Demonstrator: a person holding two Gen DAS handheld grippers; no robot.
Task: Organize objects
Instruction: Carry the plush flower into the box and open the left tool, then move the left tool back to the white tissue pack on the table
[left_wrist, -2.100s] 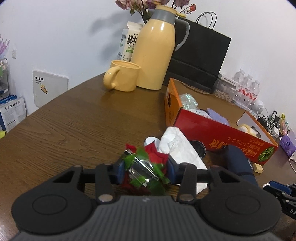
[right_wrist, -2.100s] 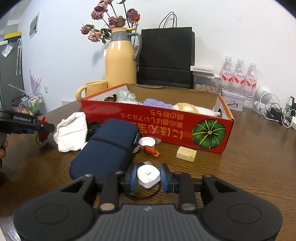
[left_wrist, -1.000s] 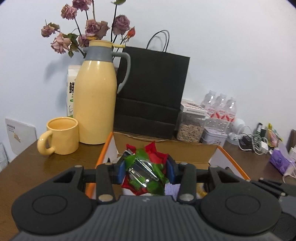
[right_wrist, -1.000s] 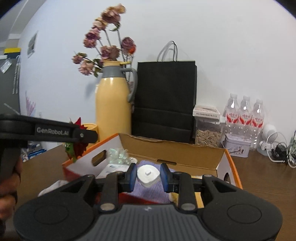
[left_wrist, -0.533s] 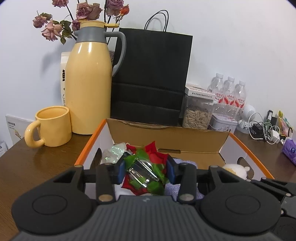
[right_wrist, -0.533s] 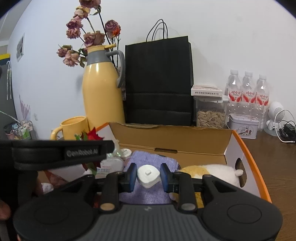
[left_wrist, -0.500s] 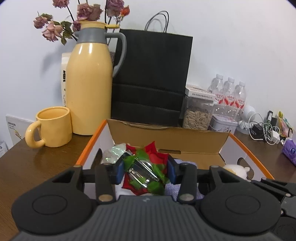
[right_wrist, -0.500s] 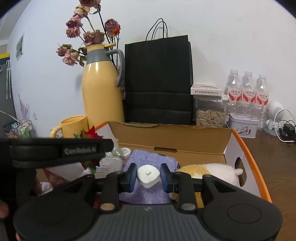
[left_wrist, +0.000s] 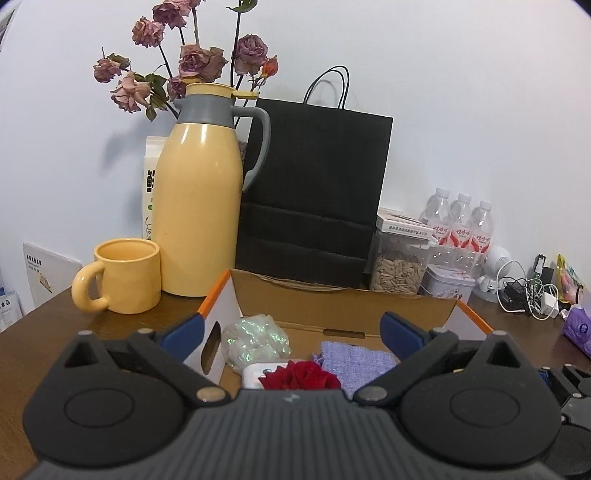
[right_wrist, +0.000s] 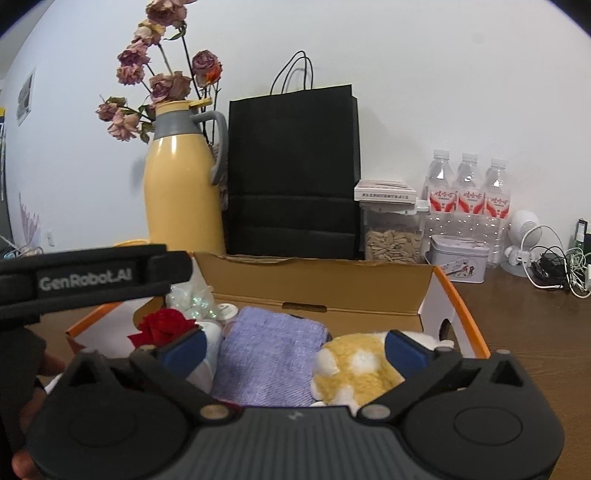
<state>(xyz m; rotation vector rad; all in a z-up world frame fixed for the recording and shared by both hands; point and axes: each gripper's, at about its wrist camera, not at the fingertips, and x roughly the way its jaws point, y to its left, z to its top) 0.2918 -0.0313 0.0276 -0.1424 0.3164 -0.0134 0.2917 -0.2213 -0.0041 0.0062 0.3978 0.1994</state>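
My left gripper (left_wrist: 291, 328) hangs over the orange-edged cardboard box (left_wrist: 332, 302). Its jaws are opening wide and nothing is between them. The red flower packet (left_wrist: 299, 374) lies in the box just below, beside a white item (left_wrist: 255, 373) and a lilac cloth (left_wrist: 354, 362). My right gripper (right_wrist: 293, 347) is over the same box (right_wrist: 314, 284), jaws also opening, with nothing between them. Under it lie the lilac cloth (right_wrist: 273, 358) and a yellow plush toy (right_wrist: 354, 369). The small white plug is out of sight. One of the left gripper's fingers (right_wrist: 92, 275) crosses the left of the right wrist view.
Behind the box stand a yellow thermos (left_wrist: 199, 214) with dried roses, a yellow mug (left_wrist: 125, 277), a black paper bag (left_wrist: 314, 192), a seed jar (left_wrist: 399, 269) and water bottles (left_wrist: 458, 229). Tangled cables (left_wrist: 524, 291) lie at the far right.
Both grippers have opened wide. The red flower packet left the left jaws and now lies in the box. The white plug is gone from the right jaws.
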